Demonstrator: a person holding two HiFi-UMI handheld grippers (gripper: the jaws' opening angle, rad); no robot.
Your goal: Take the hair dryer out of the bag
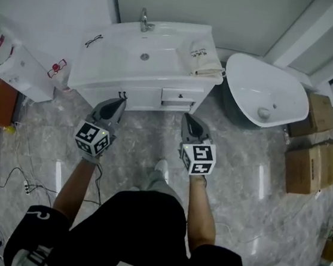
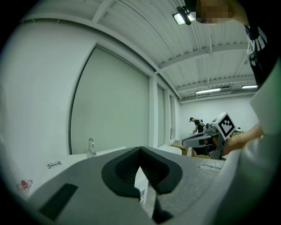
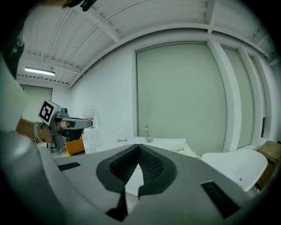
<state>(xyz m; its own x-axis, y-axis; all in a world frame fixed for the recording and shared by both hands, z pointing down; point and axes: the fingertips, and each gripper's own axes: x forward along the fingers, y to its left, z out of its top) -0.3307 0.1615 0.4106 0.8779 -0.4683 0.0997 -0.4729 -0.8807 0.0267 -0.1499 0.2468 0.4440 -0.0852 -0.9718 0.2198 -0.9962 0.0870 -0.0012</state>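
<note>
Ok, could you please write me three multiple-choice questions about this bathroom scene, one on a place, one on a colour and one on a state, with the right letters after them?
1. Where does the cream cloth bag with black print lie?
A. in the bathtub
B. on the right end of the white vanity counter
C. on the floor

2. What colour is the thin frame of the eyeglasses on that counter?
A. red
B. gold
C. black

3. How do the left gripper and the right gripper stand?
A. both shut, with nothing between the jaws
B. both wide open
C. the left shut on the bag

Answers:
1 B: the head view shows the bag on the counter's right end.
2 C: the frame reads dark against the white top.
3 A: each gripper view shows its jaws together and empty, short of the counter.
</note>
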